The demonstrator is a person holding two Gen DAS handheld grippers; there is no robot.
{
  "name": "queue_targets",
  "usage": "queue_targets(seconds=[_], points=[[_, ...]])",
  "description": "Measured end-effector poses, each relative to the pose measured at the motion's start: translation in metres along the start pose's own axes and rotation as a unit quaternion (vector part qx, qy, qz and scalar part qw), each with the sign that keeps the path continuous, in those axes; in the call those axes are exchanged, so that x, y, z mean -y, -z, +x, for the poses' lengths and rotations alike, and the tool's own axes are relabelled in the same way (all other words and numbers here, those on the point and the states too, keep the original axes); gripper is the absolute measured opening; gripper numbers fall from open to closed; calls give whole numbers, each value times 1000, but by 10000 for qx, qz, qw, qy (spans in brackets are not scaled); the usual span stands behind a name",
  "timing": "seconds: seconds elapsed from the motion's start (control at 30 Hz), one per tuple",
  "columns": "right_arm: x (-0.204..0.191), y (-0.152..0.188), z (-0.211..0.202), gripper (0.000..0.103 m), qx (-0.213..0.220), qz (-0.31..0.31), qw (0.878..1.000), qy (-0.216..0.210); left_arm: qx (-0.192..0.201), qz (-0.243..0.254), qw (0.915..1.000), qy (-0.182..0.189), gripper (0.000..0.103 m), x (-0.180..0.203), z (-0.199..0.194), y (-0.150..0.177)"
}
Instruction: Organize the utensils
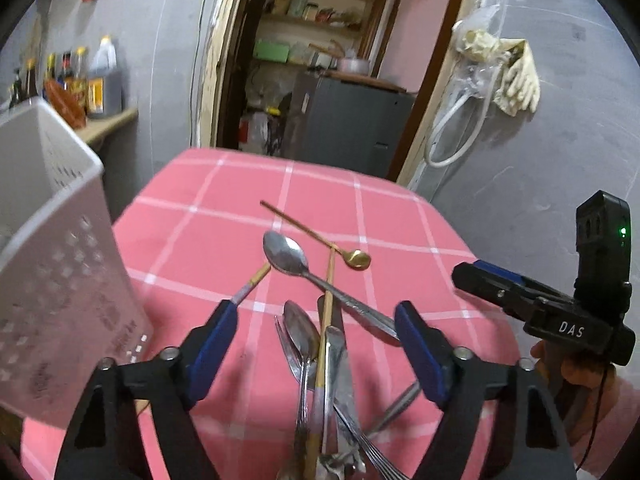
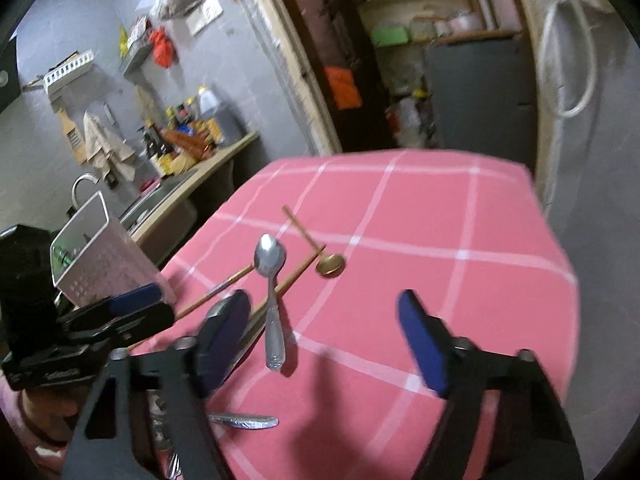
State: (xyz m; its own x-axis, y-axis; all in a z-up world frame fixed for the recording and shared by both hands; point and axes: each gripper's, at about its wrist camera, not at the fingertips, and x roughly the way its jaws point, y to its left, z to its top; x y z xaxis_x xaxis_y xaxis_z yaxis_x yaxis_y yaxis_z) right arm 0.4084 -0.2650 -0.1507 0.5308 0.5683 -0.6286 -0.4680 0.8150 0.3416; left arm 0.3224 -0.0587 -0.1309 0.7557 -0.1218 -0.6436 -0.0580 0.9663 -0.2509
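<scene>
**Reaching over the messy spoons**

Looking from the left tool [image 1: 316, 328], a pile of forks and knives [image 1: 332, 380] lies right under it on the pink tabletop [image 1: 400, 216]. The right view hides most of that pile. The white basket [image 1: 60, 280] stands left of the left tool; something green shows inside it in the right view. The big spoon [image 2: 272, 280] lies between both tools. The right tool [image 2: 324, 320] and the left are released, gripping nothing.

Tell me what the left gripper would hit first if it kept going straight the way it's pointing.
Probably the utensil pile: the open left gripper points down at it, knife and spoon lying between its fingers. Depth is hard to judge.
</scene>
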Motion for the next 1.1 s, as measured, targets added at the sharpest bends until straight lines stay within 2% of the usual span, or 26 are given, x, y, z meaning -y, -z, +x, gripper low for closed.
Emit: queue_targets(seconds=[0.03,0.1,0.2,0.3,0.4,0.57,0.6,0.7,0.73,0.83,0.93,1.0,1.1], points=[[-1,1,8,52,-97,-19,9999,-76,-51,-55,10000,15,71,-3,5,1],[-3,3,21,44,-265,-26,9993,-255,-192,-162,9997,6,61,-7,16,1],[-7,11,30,44,-419,54,9980,-466,-435,-319,9985,17,49,-14,32,2],[-14,22,32,44,-519,148,9971,-537,-589,-492,9970,84,42,-19,41,3],[-23,35,32,44,-592,169,9972,-427,-709,-577,9956,190,37,-22,47,3],[-41,48,35,44,-653,-64,9978,64,-959,-569,9934,264,30,-21,59,2],[-40,46,34,41,-641,-63,9979,91,-990,-573,9931,243,28,-21,60,1],[-42,45,36,18,-705,5,9970,313,-1066,-541,9927,174,21,-20,63,0],[-42,45,36,17,-718,22,9967,366,-1076,-532,9926,170,21,-20,63,-1],[-42,43,34,13,-685,187,9969,346,-1089,-483,9928,127,19,-18,60,-3],[-39,46,32,12,-629,442,9968,219,-1080,-474,9929,129,11,-18,54,-6],[-34,48,31,11,-534,788,9955,34,-1093,-472,9928,135,5,-19,50,-8],[-29,52,29,9,-312,1236,9917,-142,-1102,-462,9926,199,3,-20,44,-8]])
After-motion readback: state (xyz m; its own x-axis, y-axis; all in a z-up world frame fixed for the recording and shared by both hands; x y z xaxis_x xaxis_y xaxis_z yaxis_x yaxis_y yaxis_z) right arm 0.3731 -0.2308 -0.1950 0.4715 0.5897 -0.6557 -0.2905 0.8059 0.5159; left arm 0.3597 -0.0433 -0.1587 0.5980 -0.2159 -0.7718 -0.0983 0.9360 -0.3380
